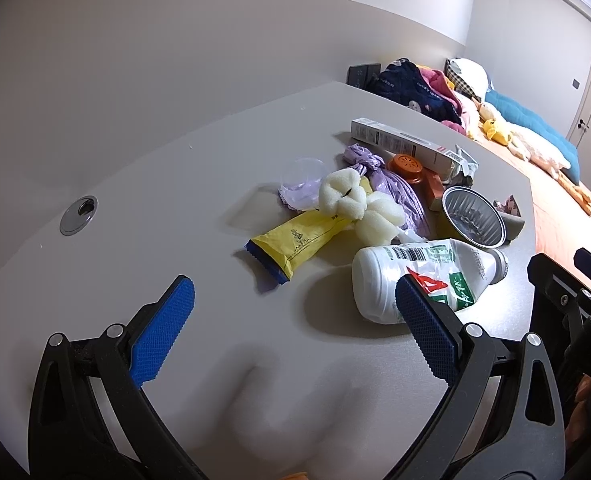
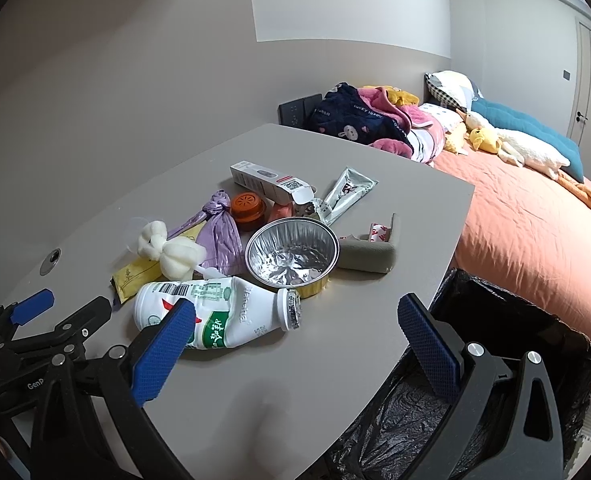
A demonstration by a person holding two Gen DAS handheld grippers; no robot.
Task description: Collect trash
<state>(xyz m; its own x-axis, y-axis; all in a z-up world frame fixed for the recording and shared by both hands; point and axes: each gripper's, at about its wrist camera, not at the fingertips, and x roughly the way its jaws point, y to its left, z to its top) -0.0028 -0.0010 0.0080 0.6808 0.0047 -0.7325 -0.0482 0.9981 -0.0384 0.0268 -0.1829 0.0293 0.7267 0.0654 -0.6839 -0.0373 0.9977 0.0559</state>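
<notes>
We see a crushed white plastic bottle [image 2: 219, 312] lying on its side on the smooth grey counter [image 2: 295, 380], before a crinkled foil bowl [image 2: 293, 254]. Our left tongs [image 1: 295, 308] and right tongs [image 2: 297, 326] both gape wide, empty, the bottle low-centre just beyond their ribbed blue pads [image 2: 163, 356].

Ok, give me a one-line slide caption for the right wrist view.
Open right gripper hovers over a gray table of trash, nearest a white plastic bottle, with a black-lined bin waiting alongside.

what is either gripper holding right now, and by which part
Nothing. The left gripper and right gripper are both open above the table, near the white bottle.
</notes>
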